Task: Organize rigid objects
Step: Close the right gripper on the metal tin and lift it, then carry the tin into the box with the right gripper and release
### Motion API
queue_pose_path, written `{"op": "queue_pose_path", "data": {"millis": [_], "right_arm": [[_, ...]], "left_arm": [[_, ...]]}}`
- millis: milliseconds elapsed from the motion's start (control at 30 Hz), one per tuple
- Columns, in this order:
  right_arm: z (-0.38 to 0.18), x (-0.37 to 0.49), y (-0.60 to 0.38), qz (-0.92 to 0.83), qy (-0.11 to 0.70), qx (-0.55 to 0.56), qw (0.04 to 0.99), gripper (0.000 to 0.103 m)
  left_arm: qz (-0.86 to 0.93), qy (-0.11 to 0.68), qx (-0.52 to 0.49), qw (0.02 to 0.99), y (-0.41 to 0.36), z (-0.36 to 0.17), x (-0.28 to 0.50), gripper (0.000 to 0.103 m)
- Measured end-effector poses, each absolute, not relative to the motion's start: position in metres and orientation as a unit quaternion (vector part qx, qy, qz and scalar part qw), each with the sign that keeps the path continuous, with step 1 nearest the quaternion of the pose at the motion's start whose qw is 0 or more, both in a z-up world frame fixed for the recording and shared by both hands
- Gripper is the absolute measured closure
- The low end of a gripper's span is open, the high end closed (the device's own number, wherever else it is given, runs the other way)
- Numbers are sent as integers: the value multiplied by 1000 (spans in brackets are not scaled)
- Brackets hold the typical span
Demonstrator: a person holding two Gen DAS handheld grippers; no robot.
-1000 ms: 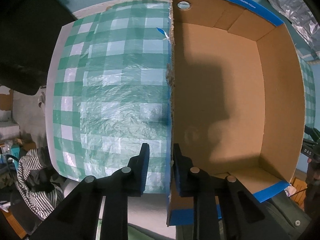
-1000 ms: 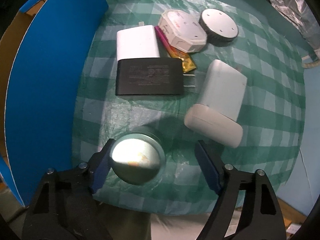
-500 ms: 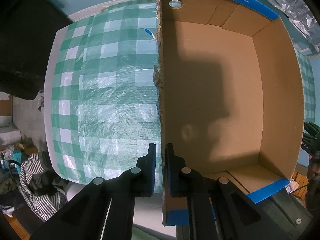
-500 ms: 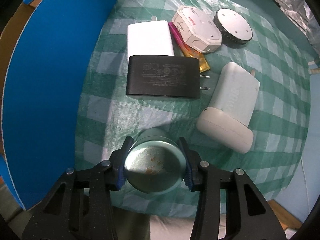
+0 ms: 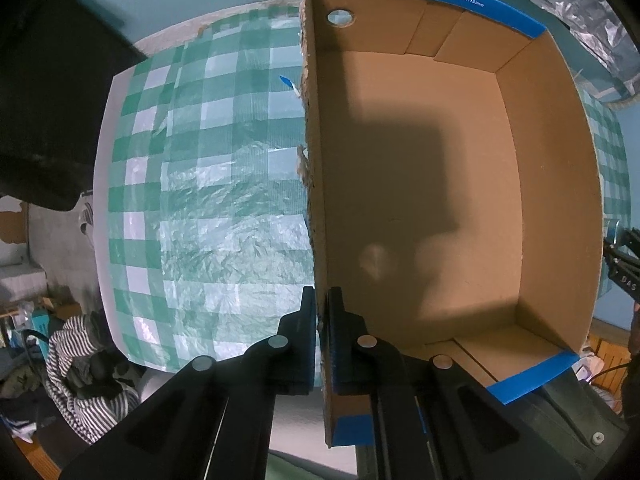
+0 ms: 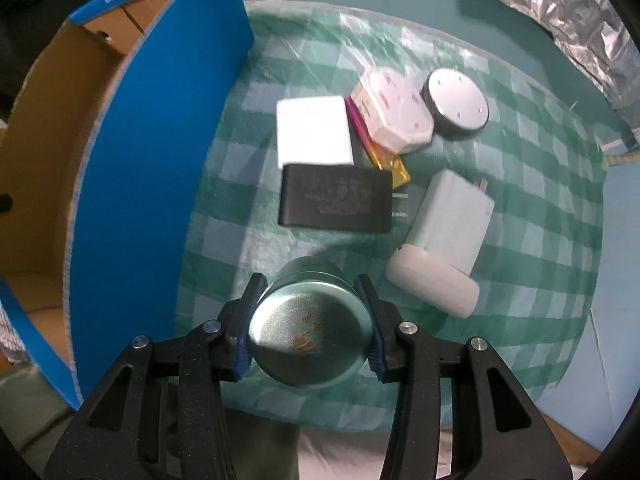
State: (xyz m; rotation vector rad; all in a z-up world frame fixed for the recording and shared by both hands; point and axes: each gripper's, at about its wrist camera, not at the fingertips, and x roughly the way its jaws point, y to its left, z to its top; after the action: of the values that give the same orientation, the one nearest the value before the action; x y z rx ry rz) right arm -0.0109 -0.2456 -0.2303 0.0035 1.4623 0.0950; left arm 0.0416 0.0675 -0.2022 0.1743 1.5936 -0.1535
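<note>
My left gripper (image 5: 321,320) is shut on the left wall of the open cardboard box (image 5: 316,200), near its front corner; the box is brown inside, blue outside and holds nothing. The box also shows at the left of the right wrist view (image 6: 152,168). My right gripper (image 6: 310,334) is shut on a round green tin (image 6: 308,344) and holds it above the green checked cloth (image 6: 520,280). On the cloth lie a black charger (image 6: 336,204), a white block (image 6: 314,136), a pale blue charger (image 6: 452,216), an octagonal white box (image 6: 394,110) and a round silver disc (image 6: 458,100).
A pink and yellow packet (image 6: 380,148) lies between the white block and the octagonal box. Crumpled foil (image 6: 580,12) lies beyond the cloth at the back right. The table edge runs close in front of me; striped clothing (image 5: 80,368) lies below left.
My left gripper closed on the box wall. My right gripper closed on the green tin and lifted it; the right view has shifted right, towards the box.
</note>
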Motion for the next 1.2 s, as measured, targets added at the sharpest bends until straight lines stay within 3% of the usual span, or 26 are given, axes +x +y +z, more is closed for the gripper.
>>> {"op": "queue_pose_path", "data": {"millis": [433,1200], "right_arm": [[-157,25,-224,64,629,-7,775,59],[-124,54,-175,116,585,-30,802,59]], "left_arm": [[-73,714,80,692,67,-201,41,99],[-75,717,72,689,69,-200,37,99]]}}
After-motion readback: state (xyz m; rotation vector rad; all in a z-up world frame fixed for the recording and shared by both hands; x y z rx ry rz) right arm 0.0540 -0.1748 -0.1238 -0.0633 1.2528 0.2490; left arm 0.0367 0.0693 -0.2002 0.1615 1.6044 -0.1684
